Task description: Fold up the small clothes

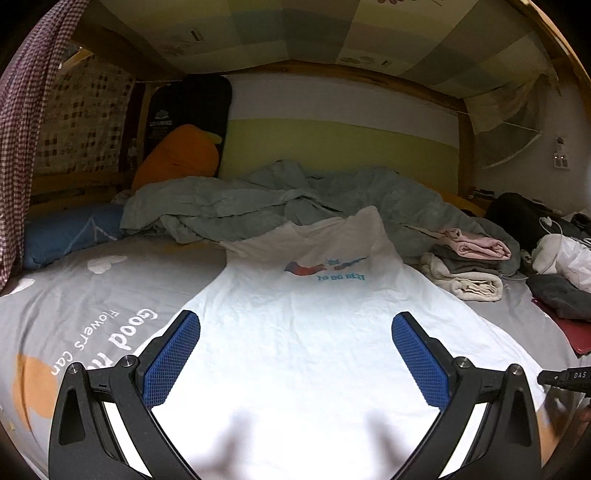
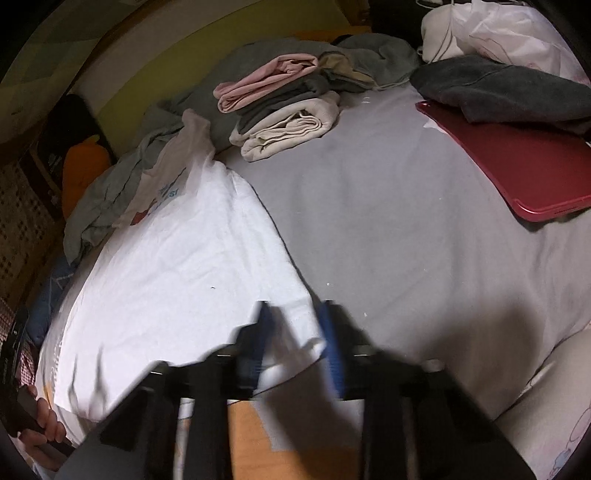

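A white T-shirt (image 1: pixel 295 350) with a small blue and red print lies flat on the grey bed sheet (image 1: pixel 74 295), collar toward the far side. My left gripper (image 1: pixel 295 315) hovers open over its lower part, blue pads wide apart with nothing between them. In the right wrist view the same T-shirt (image 2: pixel 177 266) spreads out to the left. My right gripper (image 2: pixel 295 306) is blurred and sits at the shirt's near right hem corner, with that corner of cloth caught between its blue pads. A hand (image 2: pixel 40 424) shows at the lower left.
A stack of folded clothes (image 2: pixel 280 107), pink on top, sits beyond the shirt. A rumpled grey-green duvet (image 1: pixel 258 199) fills the far side. A red flat case (image 2: pixel 517 166), a dark grey garment (image 2: pixel 509 88) and a white bag (image 2: pixel 498 29) lie to the right.
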